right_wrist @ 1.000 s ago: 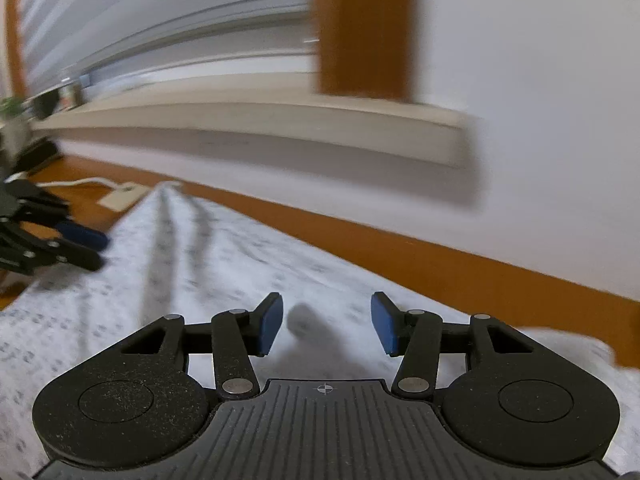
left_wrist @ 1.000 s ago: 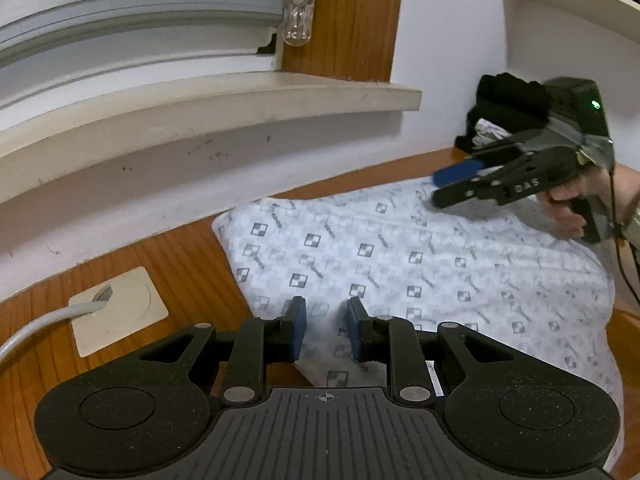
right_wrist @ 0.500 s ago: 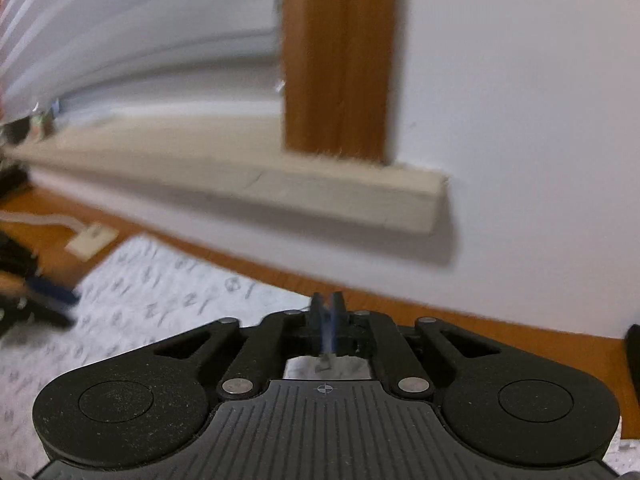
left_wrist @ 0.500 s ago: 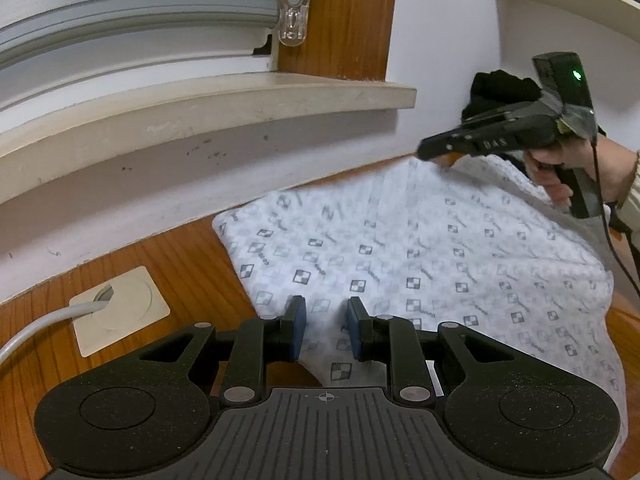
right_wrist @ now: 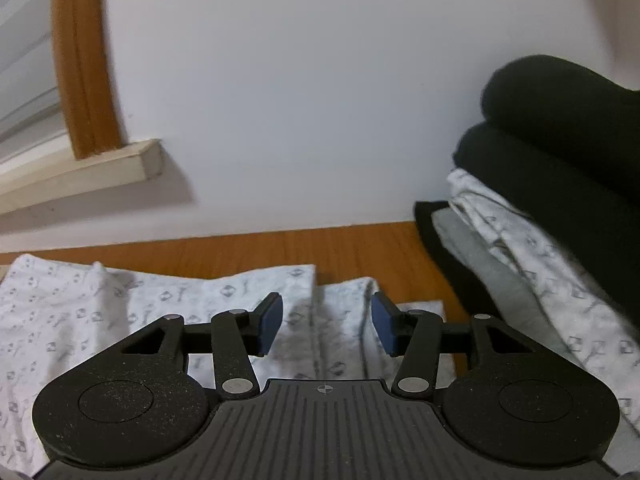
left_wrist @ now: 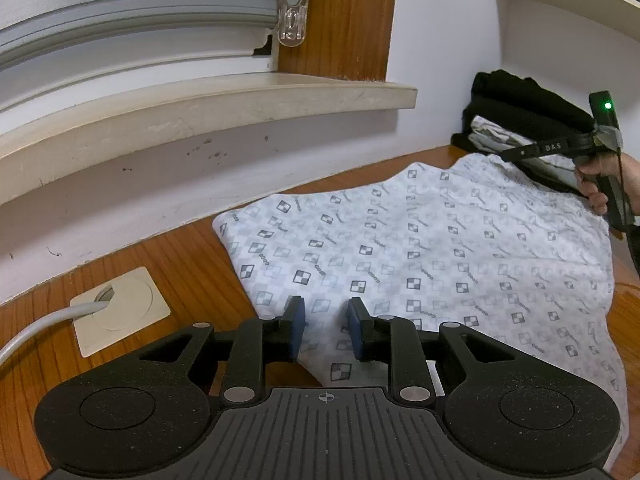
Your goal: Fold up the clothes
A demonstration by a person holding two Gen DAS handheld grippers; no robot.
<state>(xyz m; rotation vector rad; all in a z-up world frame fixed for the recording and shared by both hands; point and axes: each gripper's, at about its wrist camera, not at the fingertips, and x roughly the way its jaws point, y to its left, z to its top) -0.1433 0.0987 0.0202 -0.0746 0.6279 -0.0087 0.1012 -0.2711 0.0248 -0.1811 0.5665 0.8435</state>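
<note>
Garment: patterned white cloth (left_wrist: 420, 256) lies spread flat on the wooden tabletop (left_wrist: 188, 264), filling the centre and right of the left wrist view; in the right wrist view its far edge (right_wrist: 224, 292) shows two folded layers side by side, lower centre of frame.
Left gripper: left gripper (left_wrist: 326, 330), lower centre of its own view, stands over the near edge of the cloth; jaws apart by a narrow gap, cloth visible in the gap, pads not seen pressing on it.
Right gripper: right gripper (right_wrist: 326, 326), lower centre of its own view, over the far edge of the cloth; jaws have just been opening and now stand moderately apart, nothing gripped, cloth lying below the gap.
Right hand: hand (left_wrist: 600, 184) at the right edge of the left wrist view grips the tool's handle, above the far right corner of the cloth.
Stack: folded clothes pile (right_wrist: 560, 184), black items over a patterned and a grey one, right of frame against the white wall (right_wrist: 300, 100).
Floor socket plate: cream plate (left_wrist: 120, 314) with grey cable, lower left, clear of the cloth.
Window sill: sill (left_wrist: 200, 112) crosses the upper left.
</note>
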